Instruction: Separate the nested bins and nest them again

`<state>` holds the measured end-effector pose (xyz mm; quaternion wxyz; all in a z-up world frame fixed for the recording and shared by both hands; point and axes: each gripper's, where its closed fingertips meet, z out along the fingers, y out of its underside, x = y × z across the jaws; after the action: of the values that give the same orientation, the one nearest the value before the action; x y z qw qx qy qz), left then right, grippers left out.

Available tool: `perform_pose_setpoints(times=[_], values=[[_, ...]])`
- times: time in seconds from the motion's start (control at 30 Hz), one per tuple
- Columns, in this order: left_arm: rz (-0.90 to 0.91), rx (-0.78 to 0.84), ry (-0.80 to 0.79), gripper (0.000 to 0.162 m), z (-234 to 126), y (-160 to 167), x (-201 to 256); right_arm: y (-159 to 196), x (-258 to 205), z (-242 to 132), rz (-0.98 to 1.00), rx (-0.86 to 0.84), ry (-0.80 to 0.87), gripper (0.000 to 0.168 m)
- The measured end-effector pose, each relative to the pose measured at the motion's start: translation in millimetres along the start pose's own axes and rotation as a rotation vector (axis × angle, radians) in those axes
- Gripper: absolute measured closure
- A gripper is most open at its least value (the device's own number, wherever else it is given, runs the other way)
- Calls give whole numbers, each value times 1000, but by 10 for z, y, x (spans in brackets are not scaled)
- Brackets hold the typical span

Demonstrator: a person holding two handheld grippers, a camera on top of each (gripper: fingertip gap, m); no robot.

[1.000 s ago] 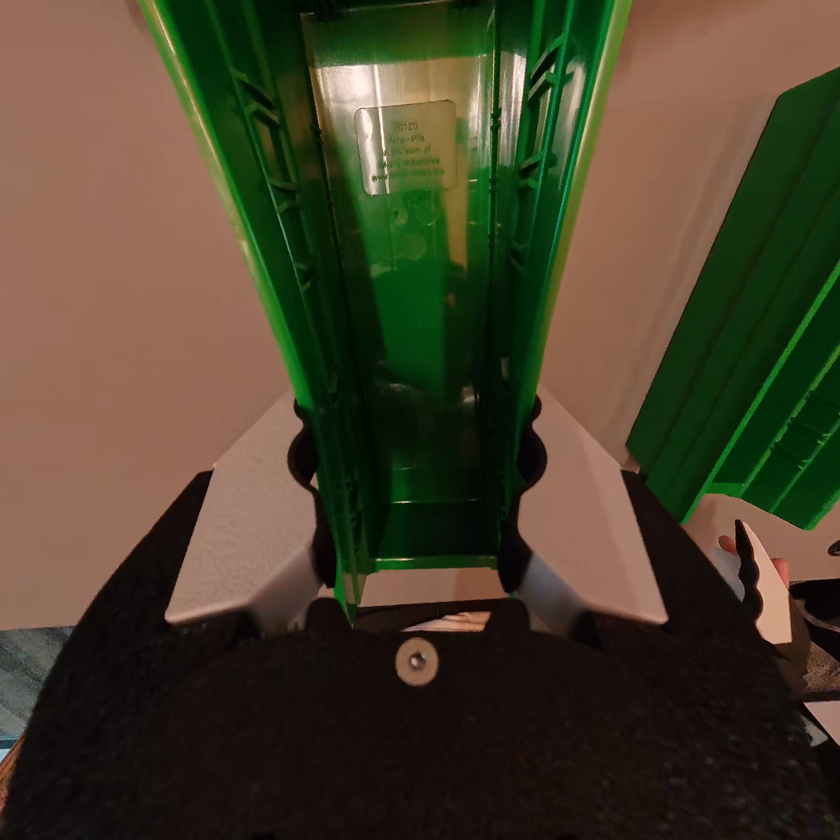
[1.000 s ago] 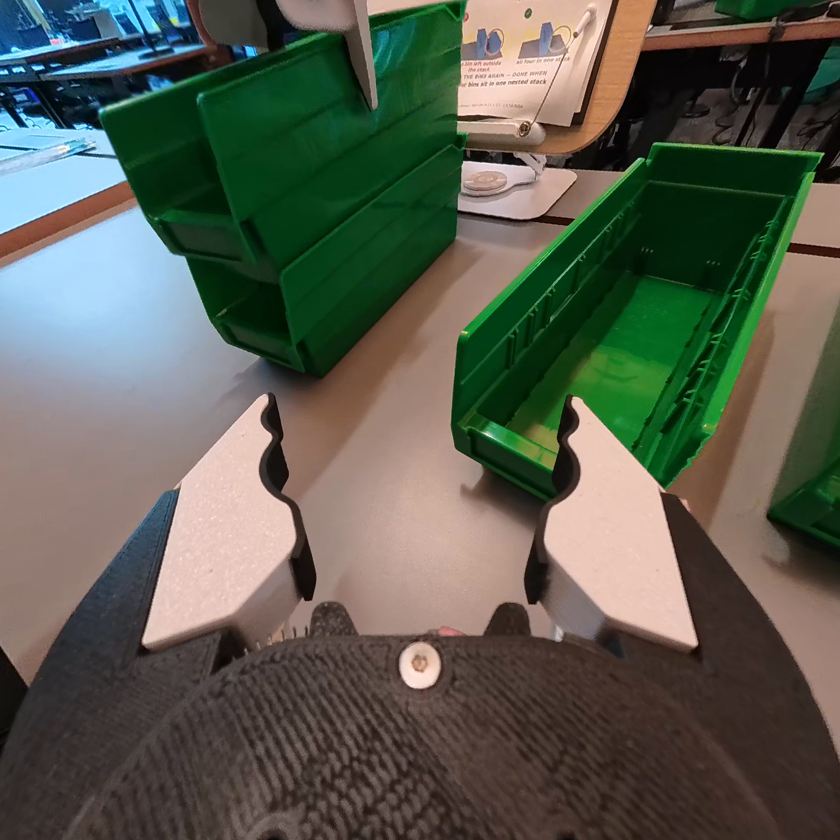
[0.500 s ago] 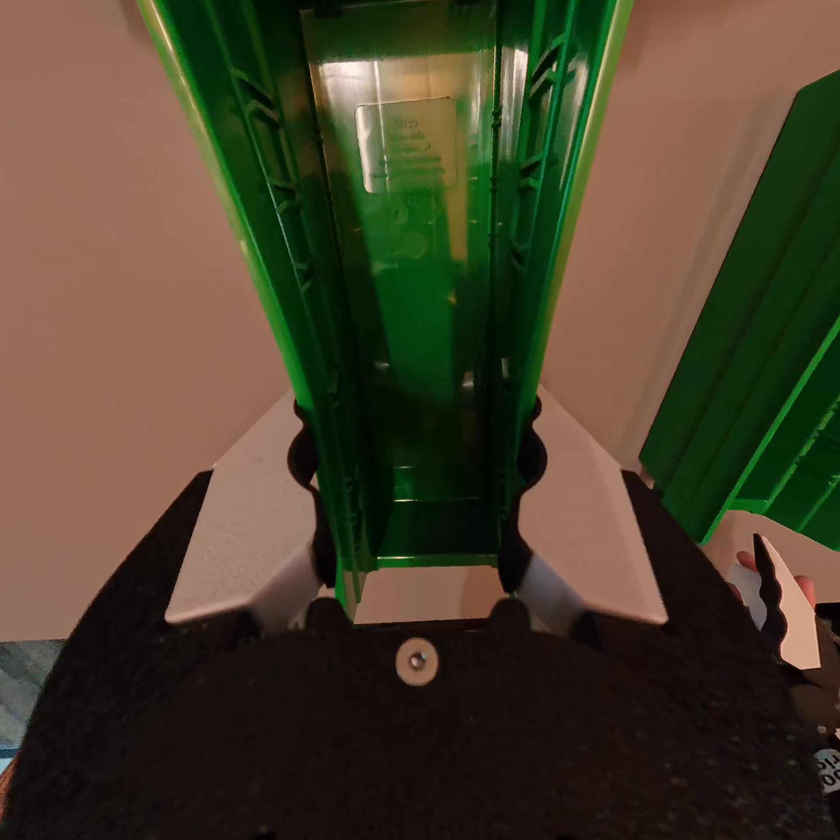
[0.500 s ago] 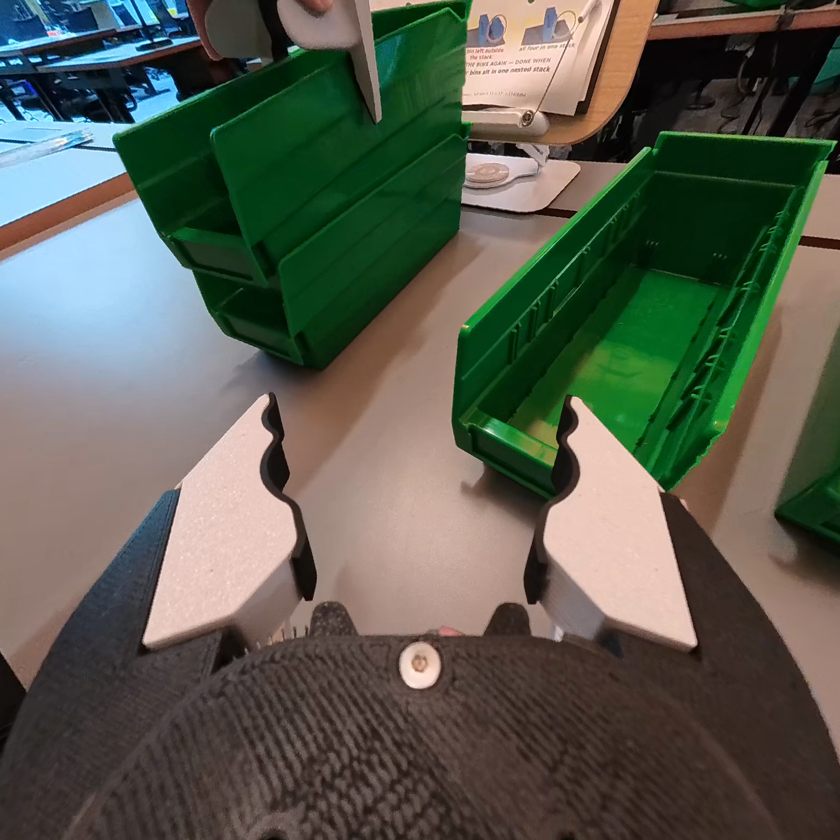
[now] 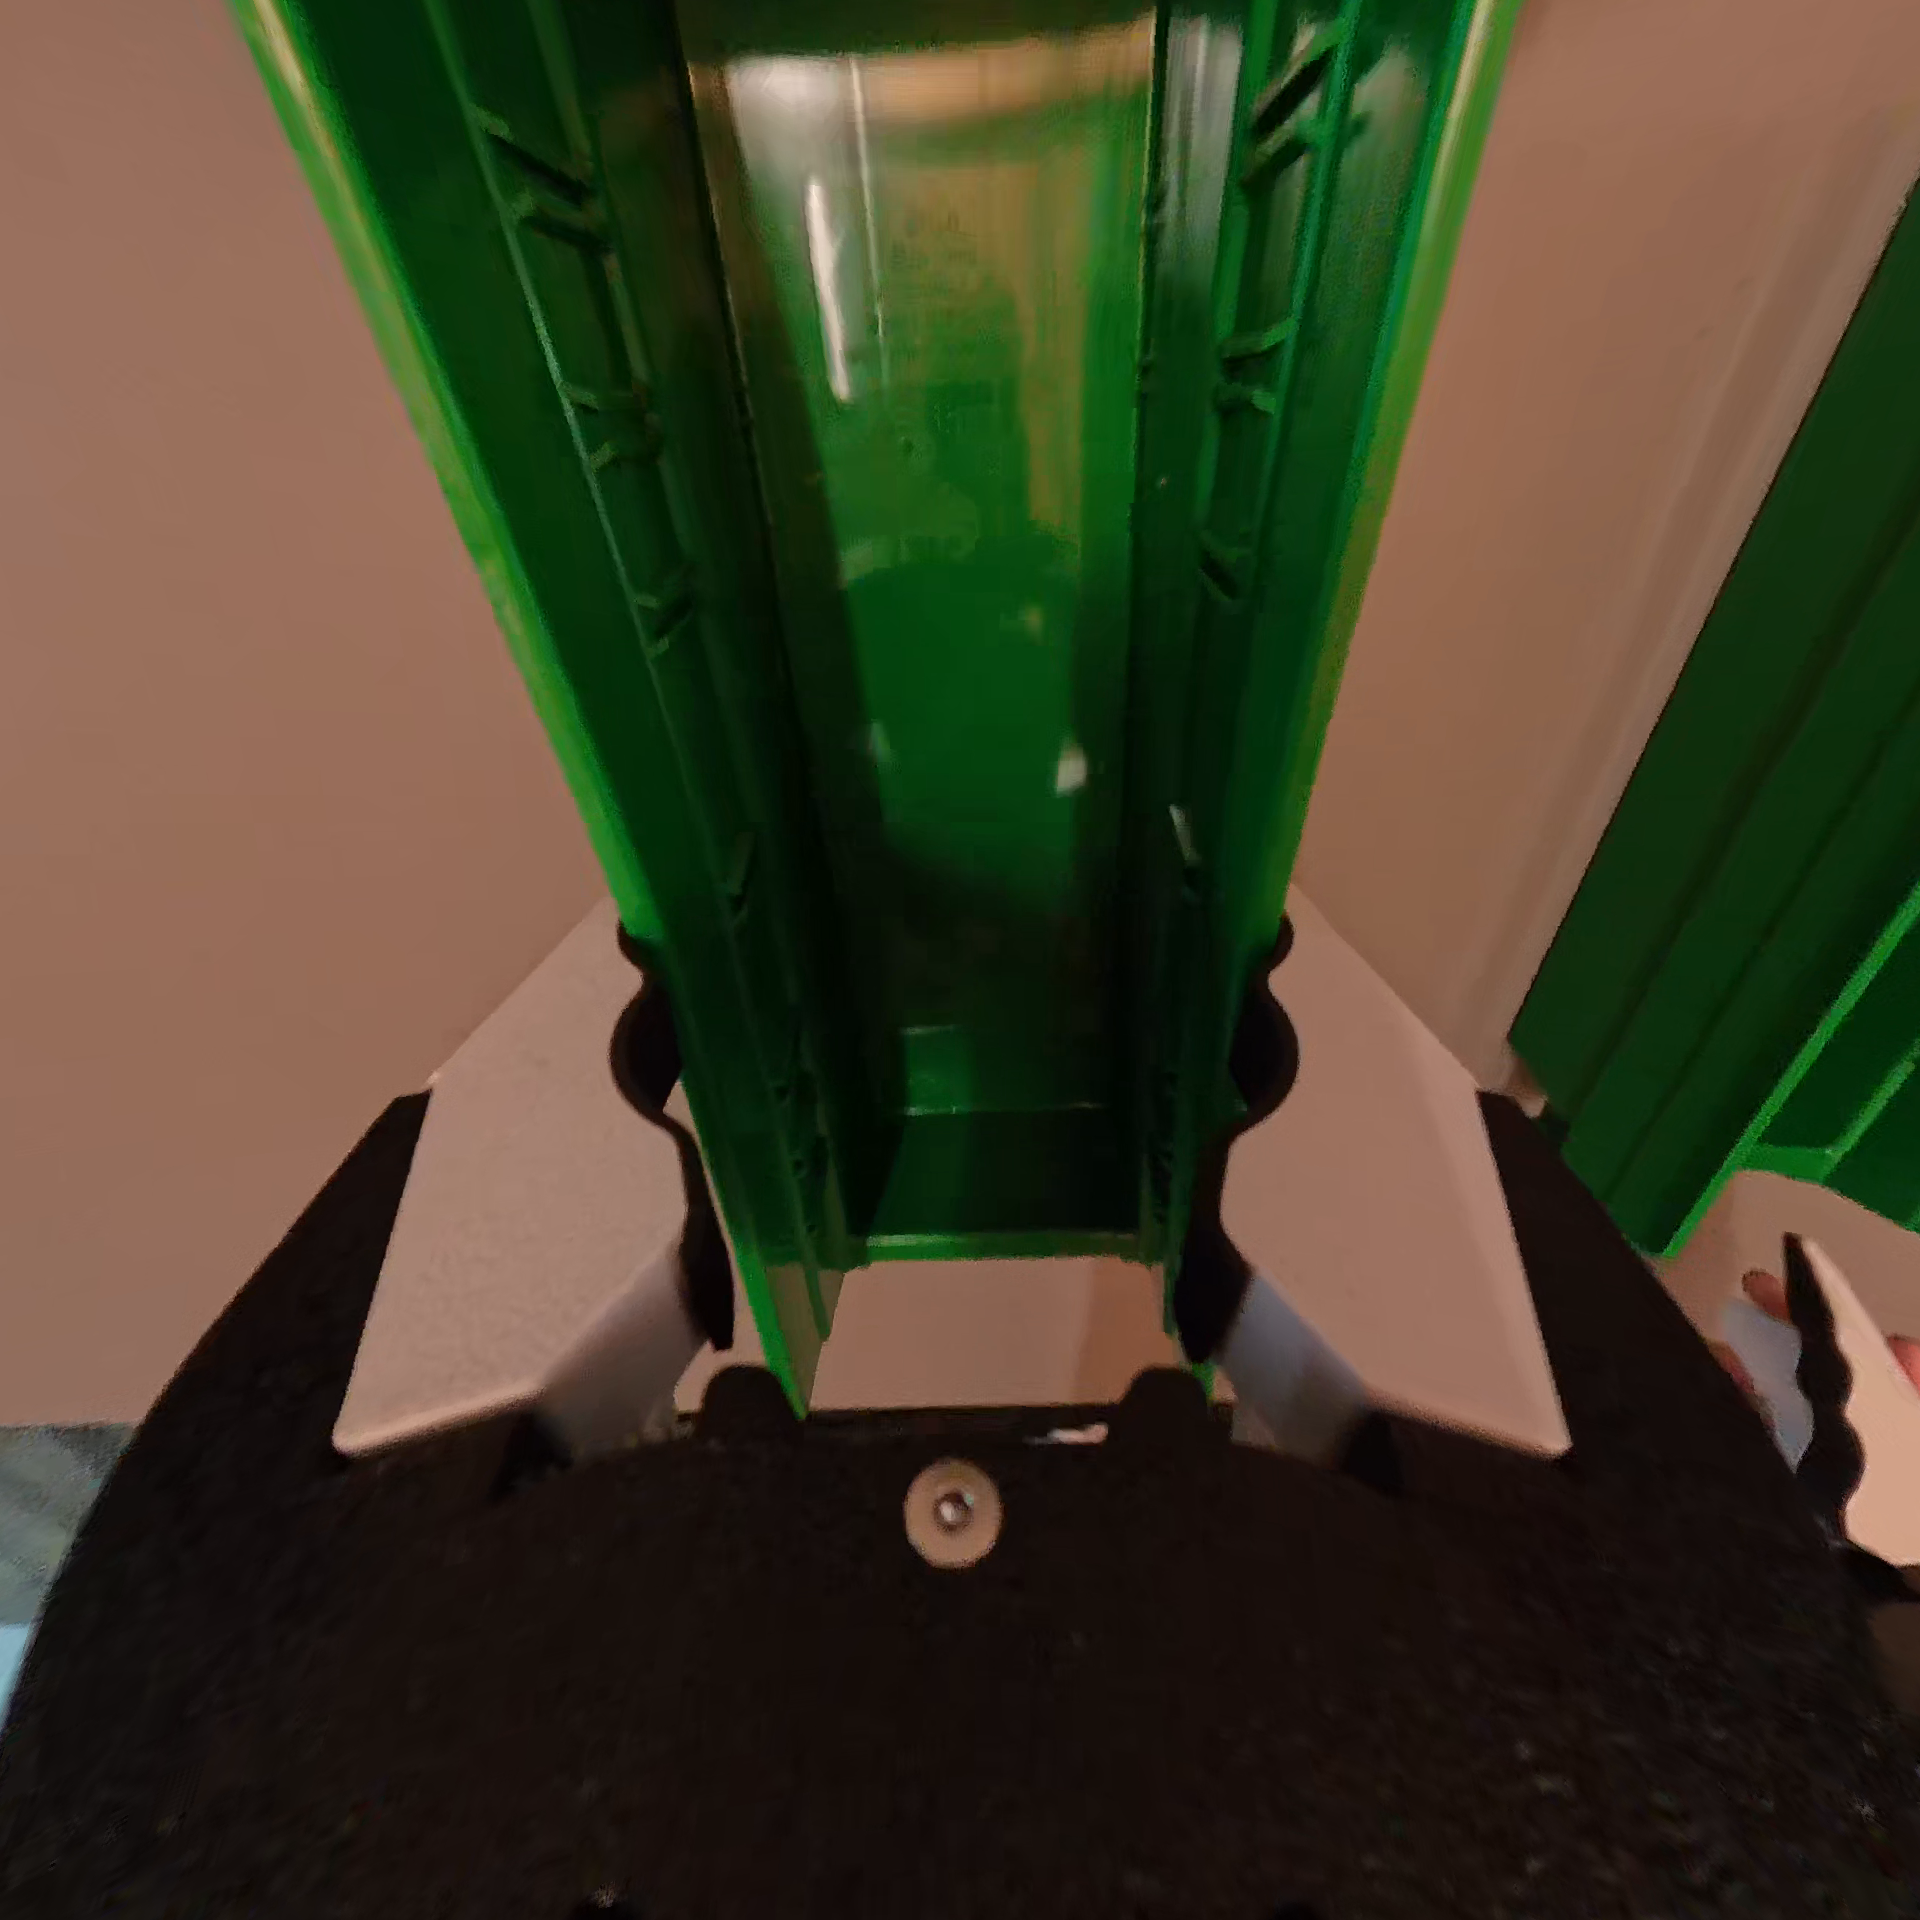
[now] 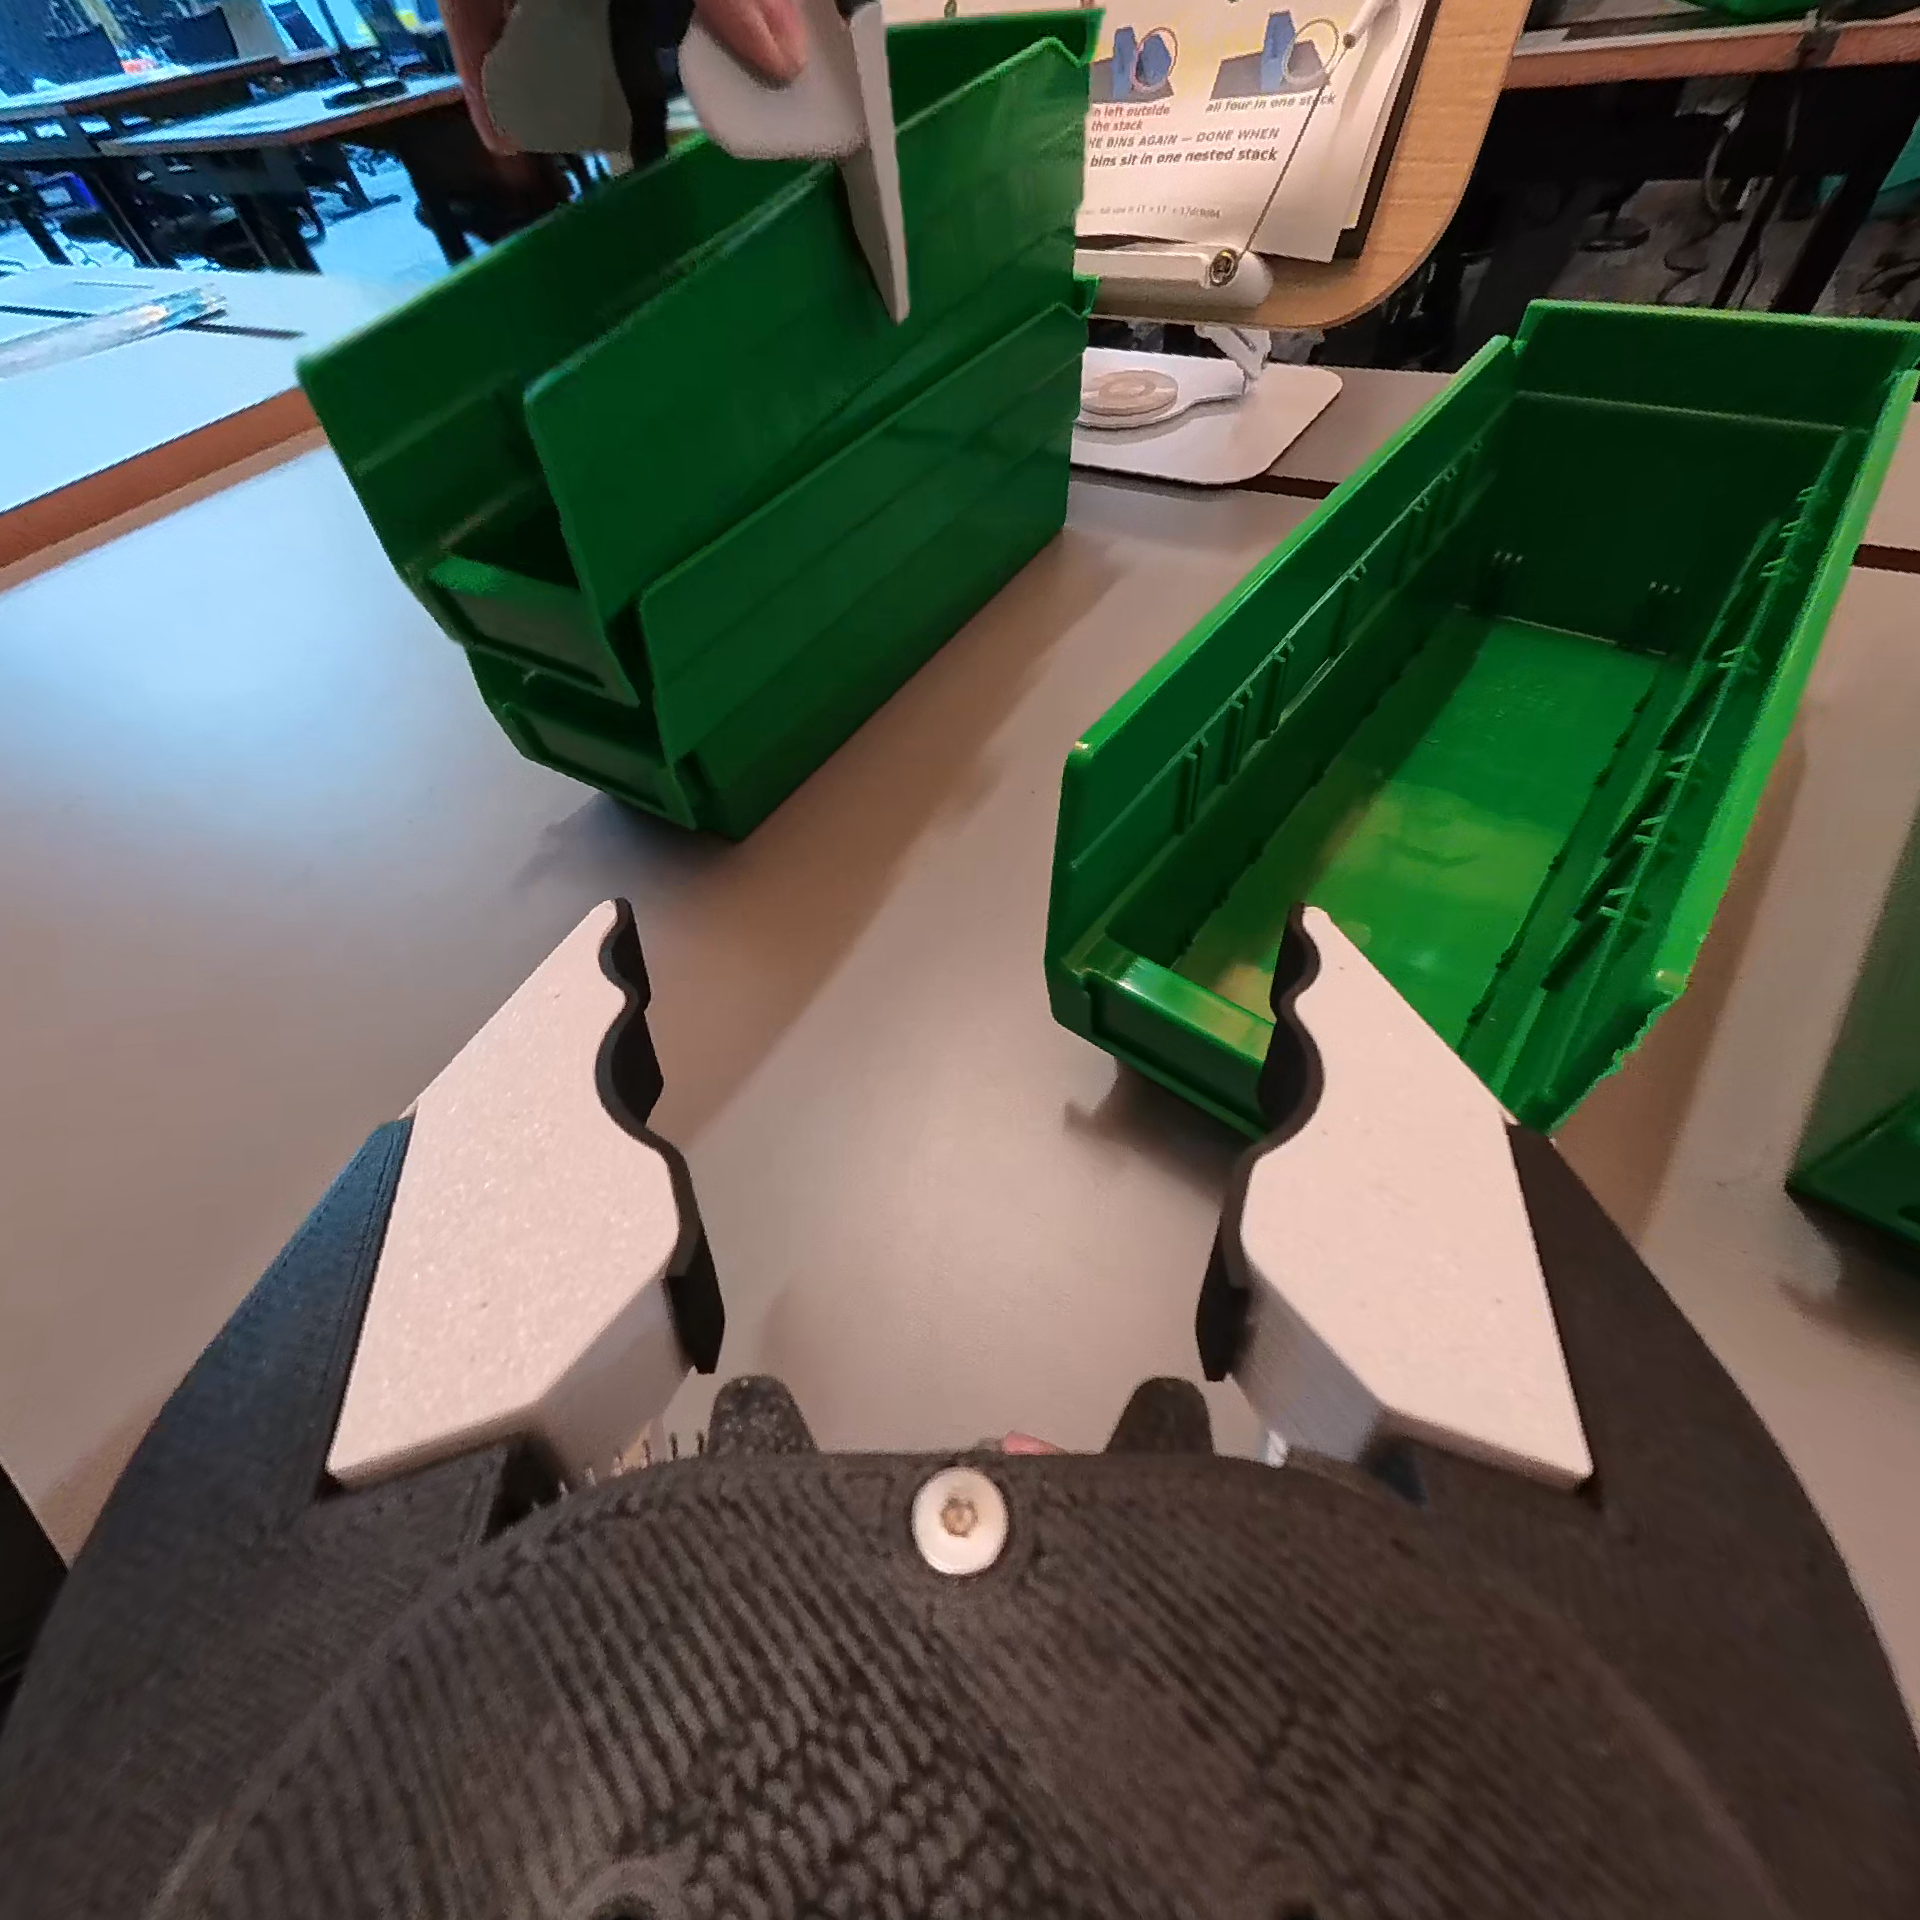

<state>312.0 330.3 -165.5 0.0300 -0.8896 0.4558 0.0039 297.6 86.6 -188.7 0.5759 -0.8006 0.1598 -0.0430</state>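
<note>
My left gripper [image 5: 956, 1091] is shut across a green bin [image 5: 966, 675], one finger on each long outer wall, and looks down into it. In the right wrist view this held bin [image 6: 748, 416] is the top one of a nested green stack [image 6: 831, 665] at the back left of the table. It sits tilted in the stack, and a finger [image 6: 873, 208] of the left gripper shows on its wall. A single green bin [image 6: 1455, 769] lies open side up at the right. My right gripper [image 6: 956, 1039] is open and empty, low over the table between stack and single bin.
The grey table [image 6: 312, 831] lies under everything. Part of another green bin [image 6: 1860, 1091] shows at the right edge. A stand with an instruction sheet [image 6: 1226, 125] is behind the bins. In the left wrist view the single bin's side [image 5: 1766, 831] and one right gripper finger [image 5: 1829, 1382] show at the right.
The left gripper has kept its hold on the top bin and shifted it a little; the picture is blurred by the motion. The right gripper has stayed open and drifted slightly.
</note>
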Motion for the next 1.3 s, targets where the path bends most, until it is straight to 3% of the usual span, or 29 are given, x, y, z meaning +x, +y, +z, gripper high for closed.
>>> perform_pose_setpoints(times=[0.03, 0.27, 0.73, 0.97, 1.3], values=[[11, -20, -5, 53, 18, 35, -1, 0, 1, 0, -1, 0, 1, 50], [35, -40, -6, 75, 0, 29, -22, 5, -5, 4, -5, -3, -2, 50], [44, -111, -21, 75, -19, 63, -43, 19, -34, 22, -11, -9, -12, 51], [44, -113, -6, 70, 120, 77, -49, 34, -24, 25, -10, -13, -11, 51], [46, -101, -7, 51, 161, 86, -53, 57, -17, 45, -13, -22, -8, 51]])
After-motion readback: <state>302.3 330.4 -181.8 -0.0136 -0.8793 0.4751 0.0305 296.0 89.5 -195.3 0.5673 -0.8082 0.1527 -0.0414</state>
